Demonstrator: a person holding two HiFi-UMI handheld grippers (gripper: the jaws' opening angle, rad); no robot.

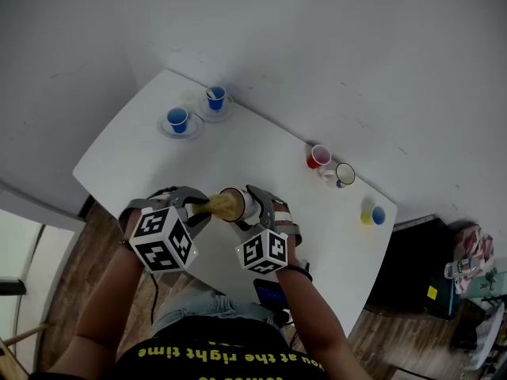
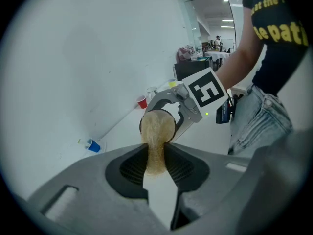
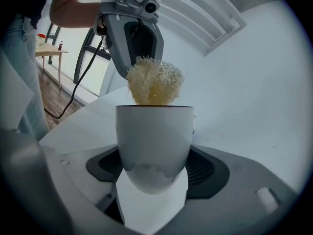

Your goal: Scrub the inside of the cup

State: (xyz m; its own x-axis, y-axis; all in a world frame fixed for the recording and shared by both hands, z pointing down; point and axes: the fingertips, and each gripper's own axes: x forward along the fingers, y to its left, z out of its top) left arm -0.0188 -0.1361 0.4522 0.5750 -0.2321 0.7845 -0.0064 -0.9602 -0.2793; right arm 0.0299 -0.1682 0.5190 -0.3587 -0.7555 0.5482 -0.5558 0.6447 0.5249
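A white cup (image 3: 153,143) sits clamped between the jaws of my right gripper (image 3: 152,173), held above the white table with its mouth turned toward my left gripper. My left gripper (image 2: 156,161) is shut on a yellow fibrous scrubber (image 2: 156,136), whose bushy end fills the cup's mouth (image 2: 157,126). In the head view both grippers meet over the table's near edge, the left gripper (image 1: 200,206) at the left, the right gripper (image 1: 255,212) at the right, with the scrubber (image 1: 223,205) pushed into the cup (image 1: 240,204). The scrubber (image 3: 154,84) bulges above the cup's rim.
Two blue cups on saucers (image 1: 177,120) (image 1: 215,97) stand at the table's far left. A red cup (image 1: 318,157), a white mug with a dark rim (image 1: 342,173) and a yellow-and-blue cup (image 1: 374,214) stand along the right edge. A wall borders the table (image 1: 261,145).
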